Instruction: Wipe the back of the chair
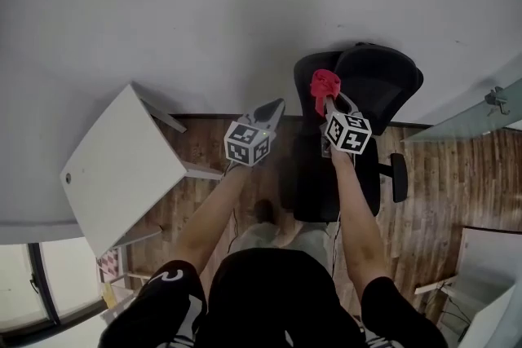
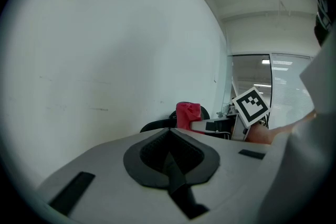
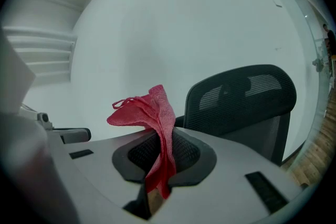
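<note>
Much of the office chair is hidden from you. In the head view your right forearm and the right gripper cover the seat, and the base cannot be seen. Only the backrest at 1 o'clock and one armrest at 3 o'clock are clear. No view settles whether the red cloth touches the backrest. In the right gripper view the cloth stands just left of the backrest's edge.

The right tongs are clamped on that cloth. Its lower end is buried between the dark pads, and the top flops over to 10 o'clock in a loose fold. The left gripper sits at 12 o'clock of your left arm. Its tongs are pressed together with nothing between them, and the ribbed pads meet in a single seam.

The backrest is black mesh on a rounded frame, with a separate curved upper section. The cloth is a coarse, terry-like weave with a frayed corner. Both grippers have smooth grey shells.

A white desk with a flat matte top lies at 9 o'clock, and its far corner is cut off. The wood-plank floor runs beneath, the plain white wall fills 12 o'clock, and a glass partition slants in at 3 o'clock.
</note>
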`<state>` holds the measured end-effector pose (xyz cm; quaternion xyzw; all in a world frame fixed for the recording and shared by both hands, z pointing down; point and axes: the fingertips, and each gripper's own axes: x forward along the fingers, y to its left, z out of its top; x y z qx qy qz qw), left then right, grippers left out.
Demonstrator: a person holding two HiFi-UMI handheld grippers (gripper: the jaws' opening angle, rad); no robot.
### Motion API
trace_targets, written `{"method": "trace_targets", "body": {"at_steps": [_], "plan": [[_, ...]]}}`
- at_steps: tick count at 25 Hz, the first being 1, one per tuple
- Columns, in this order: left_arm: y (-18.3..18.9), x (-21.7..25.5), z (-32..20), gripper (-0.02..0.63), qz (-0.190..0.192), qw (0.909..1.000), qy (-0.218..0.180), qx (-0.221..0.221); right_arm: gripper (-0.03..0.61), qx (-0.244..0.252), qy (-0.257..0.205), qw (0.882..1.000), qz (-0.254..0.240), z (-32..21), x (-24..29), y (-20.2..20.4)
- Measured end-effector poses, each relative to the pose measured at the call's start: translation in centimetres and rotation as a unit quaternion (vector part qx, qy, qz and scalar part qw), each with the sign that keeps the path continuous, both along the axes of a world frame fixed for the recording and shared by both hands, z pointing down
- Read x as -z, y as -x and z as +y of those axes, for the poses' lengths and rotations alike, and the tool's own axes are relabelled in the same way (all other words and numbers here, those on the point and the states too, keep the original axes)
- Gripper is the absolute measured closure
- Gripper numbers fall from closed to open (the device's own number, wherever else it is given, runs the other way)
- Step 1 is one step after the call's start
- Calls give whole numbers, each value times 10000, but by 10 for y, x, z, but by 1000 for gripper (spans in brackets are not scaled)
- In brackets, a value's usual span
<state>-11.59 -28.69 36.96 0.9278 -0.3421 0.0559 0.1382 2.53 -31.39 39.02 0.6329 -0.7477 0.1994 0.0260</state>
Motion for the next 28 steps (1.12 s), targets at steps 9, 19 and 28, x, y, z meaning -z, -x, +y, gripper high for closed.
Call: {"method": "trace_targets", "body": {"at_steps": [9, 19, 28], "plan": [[21, -35, -46, 589, 149, 9997, -9, -167, 511, -55, 165, 9998, 85, -33, -52, 31], [19, -81, -63, 589, 247, 9991, 100, -324, 511, -162, 298, 9989, 336, -64, -123, 40], [18, -108, -75, 589, 93, 9993, 97, -356, 509, -326, 309, 9976, 523, -94, -159, 26]]}}
